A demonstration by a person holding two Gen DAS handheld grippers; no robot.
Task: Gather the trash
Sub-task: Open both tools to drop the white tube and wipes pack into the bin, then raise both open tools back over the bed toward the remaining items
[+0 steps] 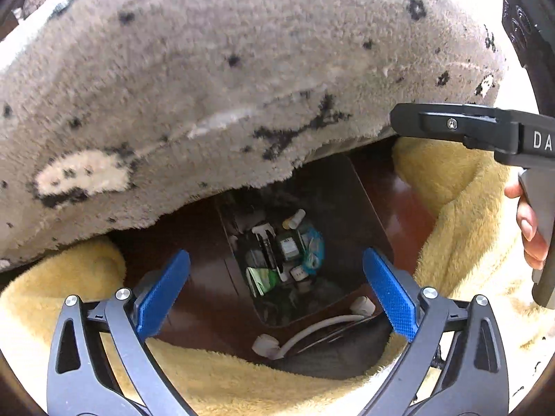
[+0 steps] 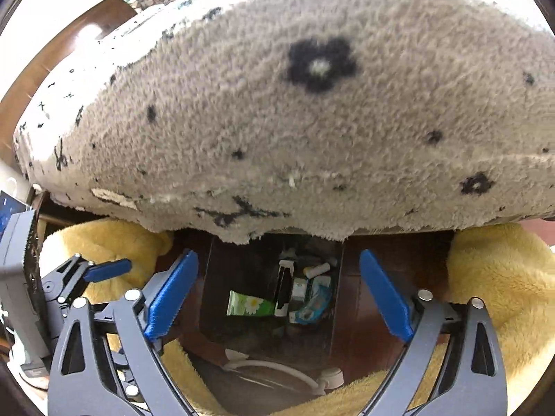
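The left claw (image 1: 275, 289) stands spread wide with nothing between its blue fingers (image 1: 163, 293); the right claw (image 2: 277, 293) is spread and bare in the same way. Directly ahead of both claws, framed in the gap between the fingers, sits a dark bin (image 1: 367, 228) holding the trash (image 1: 288, 253): a green packet (image 2: 248, 303) printed with a white daisy, a blue wrapper (image 2: 317, 303), small white pieces and a dark bottle-like piece. No wording on these scraps can be read. Nearer the claws than the bin, a white cable (image 1: 312, 332) with plugs lies on the dark floor. A yellow plush blanket (image 1: 461, 208) flanks both claws. Beyond and above the bin hangs a grey fleece cover (image 2: 277, 121) with black flower marks. Seen from the left wrist, the right tool's black body bears the letters "DA" (image 1: 541, 140), the rest cut off.
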